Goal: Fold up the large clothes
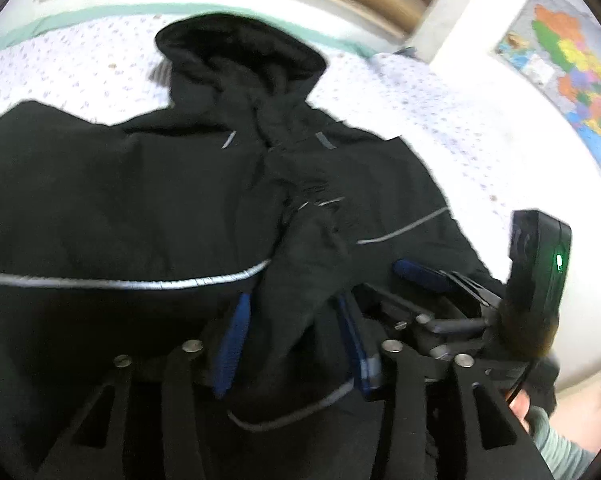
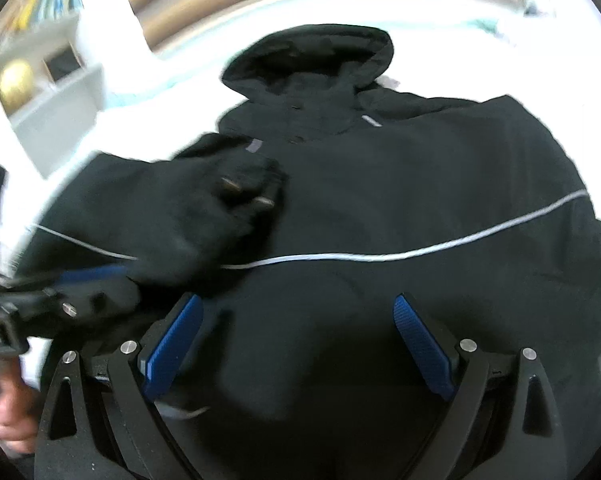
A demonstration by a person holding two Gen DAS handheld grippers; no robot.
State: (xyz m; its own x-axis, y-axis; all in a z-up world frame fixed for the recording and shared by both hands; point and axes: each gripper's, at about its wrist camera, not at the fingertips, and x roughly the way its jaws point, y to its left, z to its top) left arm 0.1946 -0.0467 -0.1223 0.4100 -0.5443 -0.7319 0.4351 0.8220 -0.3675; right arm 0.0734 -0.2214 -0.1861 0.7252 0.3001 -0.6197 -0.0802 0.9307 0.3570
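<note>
Jacket: a black hooded jacket lies spread on a bed, hood away from the person, front up, with a thin pale piping line running across the chest.
Bed: the bedsheet is white with a small speckled print; it shows beyond the hood and to the right of the jacket in the left wrist view.
Sleeve: one sleeve is folded in across the chest, its cuff end near the middle of the jacket; in the right wrist view it lies left of centre.
Left gripper: the left gripper hangs low over the jacket's lower front, its blue pads standing apart with a bunch of the sleeve's cloth between them; whether the pads press on the cloth cannot be told for certain, but they look parted rather than clamped.
Right gripper: the right gripper has its blue pads wide apart, above the jacket's lower front, below the piping line, with nothing between them but the fabric lying underneath.
Grippers together: the right gripper shows at the right of the left wrist view, just beside the left one, over the jacket's right edge.
Hand: a hand shows at the lower left edge of the right wrist view.
Surroundings: a coloured map hangs on the white wall past the bed.
</note>
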